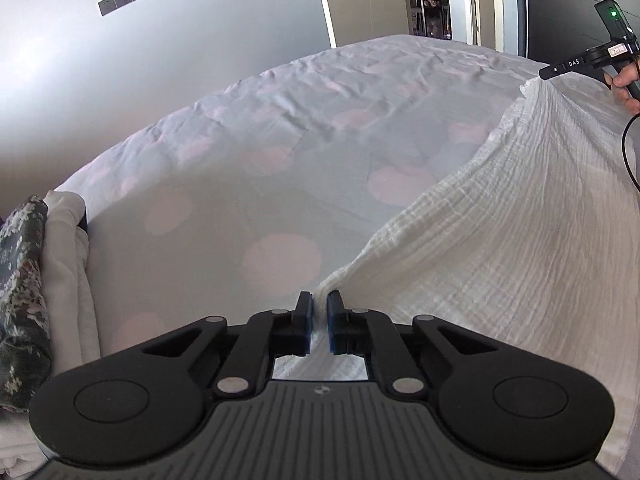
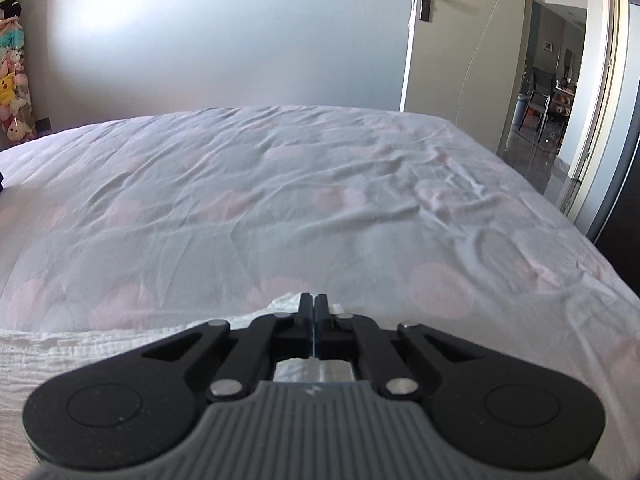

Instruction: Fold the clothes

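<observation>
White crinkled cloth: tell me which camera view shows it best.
The left wrist view. There the white crinkled cloth spreads wide across the bed, stretched from the left tool up to the right tool. The right wrist view shows only a strip of it, mostly hidden behind the tool.

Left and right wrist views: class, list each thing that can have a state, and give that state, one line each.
Left gripper: shut on the white cloth's edge.
Right gripper: shut on the cloth's other end.
White cloth: lifted, stretched between both grippers.
Bedsheet: spread, wrinkled.
Door: open.
Folded pile: stacked at the bed's left edge.
</observation>
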